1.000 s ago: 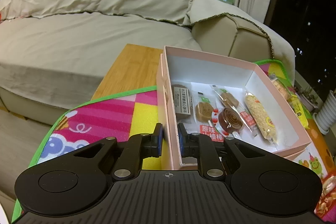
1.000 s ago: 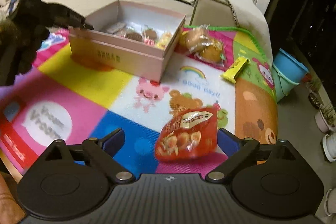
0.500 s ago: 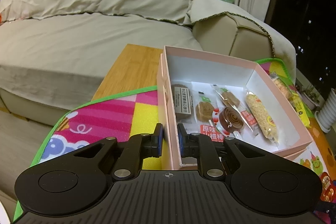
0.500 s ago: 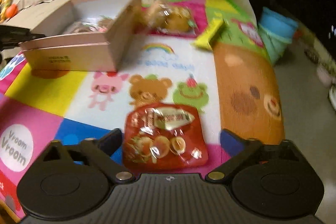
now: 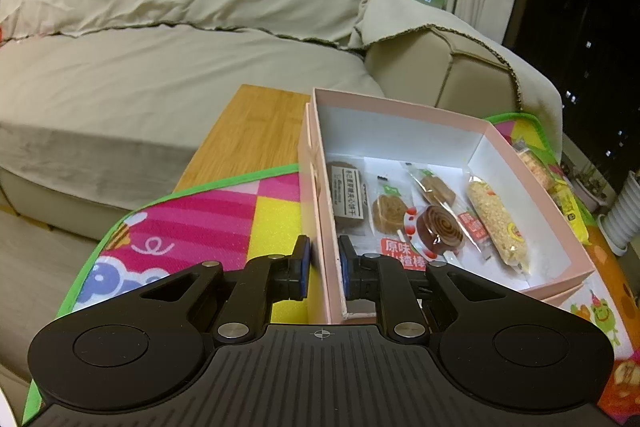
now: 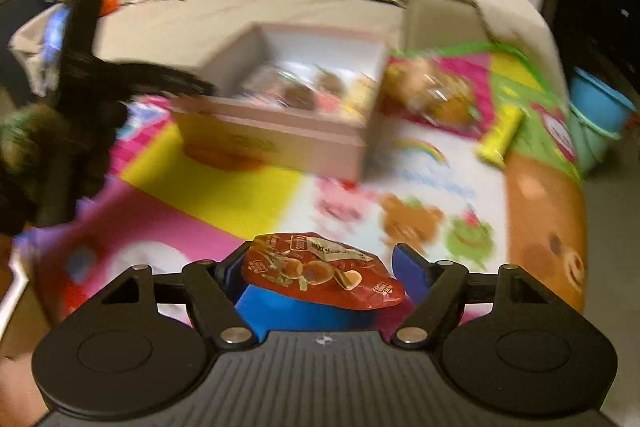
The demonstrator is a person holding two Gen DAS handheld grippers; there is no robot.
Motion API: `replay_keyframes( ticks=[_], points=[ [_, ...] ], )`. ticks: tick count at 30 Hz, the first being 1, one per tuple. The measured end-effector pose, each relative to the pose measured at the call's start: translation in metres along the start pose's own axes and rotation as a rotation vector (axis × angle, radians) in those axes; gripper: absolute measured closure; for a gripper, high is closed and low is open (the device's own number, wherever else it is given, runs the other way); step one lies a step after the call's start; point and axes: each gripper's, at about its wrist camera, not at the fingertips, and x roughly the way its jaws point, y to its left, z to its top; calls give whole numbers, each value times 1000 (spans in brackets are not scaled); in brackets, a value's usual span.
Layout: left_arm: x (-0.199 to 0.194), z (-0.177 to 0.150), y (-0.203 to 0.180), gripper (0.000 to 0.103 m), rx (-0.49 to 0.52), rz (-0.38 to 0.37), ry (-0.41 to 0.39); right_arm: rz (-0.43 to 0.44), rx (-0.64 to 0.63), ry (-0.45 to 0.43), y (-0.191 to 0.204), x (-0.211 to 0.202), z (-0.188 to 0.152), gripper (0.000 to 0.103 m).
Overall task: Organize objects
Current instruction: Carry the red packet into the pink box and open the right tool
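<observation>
The left gripper [image 5: 323,269] has its jaws pinching the near wall of the open pink cardboard box [image 5: 440,115], whose wrapped snacks only the left wrist view shows sharply. In the blurred right wrist view, the right gripper [image 6: 316,275] jaws are closing around a crinkled red snack packet [image 6: 320,277] above the colourful play mat [image 6: 224,195]; pad contact is hard to make out.

Open pink box [image 5: 400,115] holds wrapped snacks [image 5: 440,223]; red packet [image 6: 320,275] seemingly lifted, tilted.
</observation>
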Motion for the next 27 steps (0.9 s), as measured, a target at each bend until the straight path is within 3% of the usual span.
replay_keyframes(
  ticks=[9,14,17,21,27],
  points=[
    [0,0,2,86,0,-9,-3,41,-111,-189,27,-2,99,29],
    [-1,1,1,85,0,-9,-3,96,-19,-245,22,42,166,28],
    [-1,1,1,85,1,-9,-3,120,84,-244,13,65,188,27],
    [0,1,3,85,-4,-12,-4,102,113,-249,-2,66,178,24],
    [0,1,2,85,-9,-9,-7,-49,147,-236,-51,47,129,18]
  ],
)
